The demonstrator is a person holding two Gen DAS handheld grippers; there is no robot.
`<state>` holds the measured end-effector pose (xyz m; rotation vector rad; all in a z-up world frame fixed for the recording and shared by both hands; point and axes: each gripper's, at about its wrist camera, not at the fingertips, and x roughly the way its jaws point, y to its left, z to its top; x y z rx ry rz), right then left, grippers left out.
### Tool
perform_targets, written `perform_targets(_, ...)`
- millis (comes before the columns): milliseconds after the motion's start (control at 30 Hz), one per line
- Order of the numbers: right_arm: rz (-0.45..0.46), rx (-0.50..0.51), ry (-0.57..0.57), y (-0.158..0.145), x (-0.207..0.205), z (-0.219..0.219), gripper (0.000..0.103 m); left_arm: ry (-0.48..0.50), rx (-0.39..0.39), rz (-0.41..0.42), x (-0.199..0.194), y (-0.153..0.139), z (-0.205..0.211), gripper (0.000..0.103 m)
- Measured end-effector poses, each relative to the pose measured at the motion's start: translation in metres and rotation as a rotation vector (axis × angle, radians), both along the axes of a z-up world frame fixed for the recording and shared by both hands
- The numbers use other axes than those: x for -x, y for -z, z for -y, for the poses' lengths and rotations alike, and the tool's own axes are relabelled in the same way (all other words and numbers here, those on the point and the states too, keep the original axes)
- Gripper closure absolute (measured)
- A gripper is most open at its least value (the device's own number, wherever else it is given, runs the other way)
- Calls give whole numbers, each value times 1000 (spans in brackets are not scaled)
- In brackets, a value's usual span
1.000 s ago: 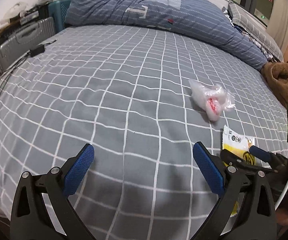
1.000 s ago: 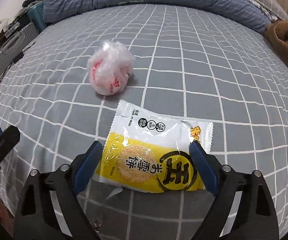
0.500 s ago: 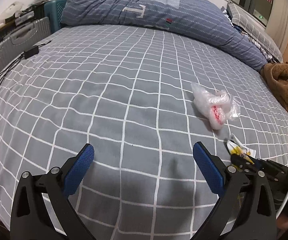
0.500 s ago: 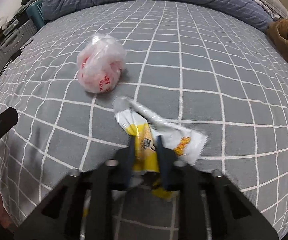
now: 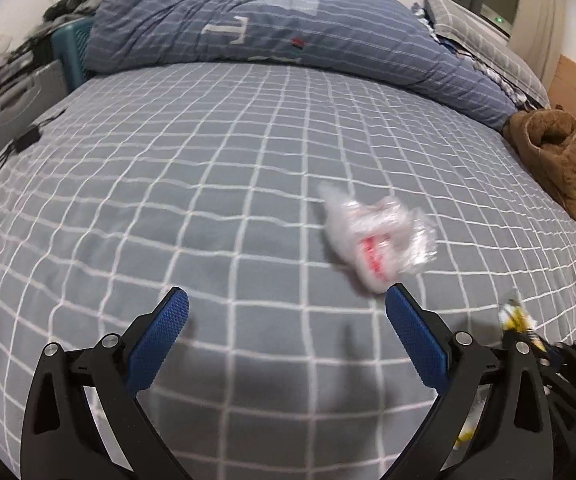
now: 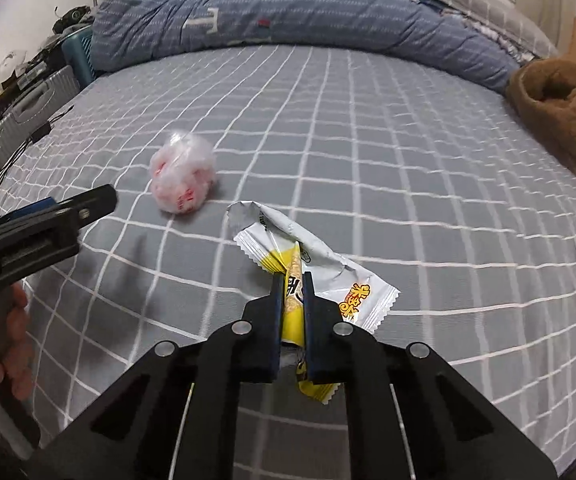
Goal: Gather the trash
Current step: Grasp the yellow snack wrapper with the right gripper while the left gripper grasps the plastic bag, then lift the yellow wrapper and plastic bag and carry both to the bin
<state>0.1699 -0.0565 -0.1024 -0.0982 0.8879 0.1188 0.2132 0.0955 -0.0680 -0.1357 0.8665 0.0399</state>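
Yellow snack wrapper (image 6: 312, 264) is pinched, folded, in the right gripper (image 6: 291, 280) for removal; left gripper (image 5: 286, 312), spread wide, approaches the crumpled plastic bag (image 5: 376, 232).

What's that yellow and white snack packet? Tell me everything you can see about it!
The snack wrapper is shiny plastic film, white at one end and yellow at the other, with zigzag edges, orange and black printed characters and a picture of a round cracker. It is crumpled and folded, pinched in its middle by the right tongs, which are shut on it. Its white end sticks out over the grey checked bedsheet.
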Motion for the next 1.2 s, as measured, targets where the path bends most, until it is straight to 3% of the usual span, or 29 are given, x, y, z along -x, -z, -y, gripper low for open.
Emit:
perform_targets(333,37,-2,39,-19,1,48,95,67,-44,3,-34,6,44,7)
perform_targets(433,43,-1,47,-18,1,58,95,87,-80,-4,-47,8,56,12)
perform_targets(800,38,-23,62,-12,-2,70,95,87,-43,-73,-66,29,64,48)
perform_targets(900,37,-25,66,-12,-2,70,95,78,4,-66,-63,28,58,51)
perform_targets(1200,38,-24,72,-13,1,71,95,78,4,-49,-55,18,55,51)
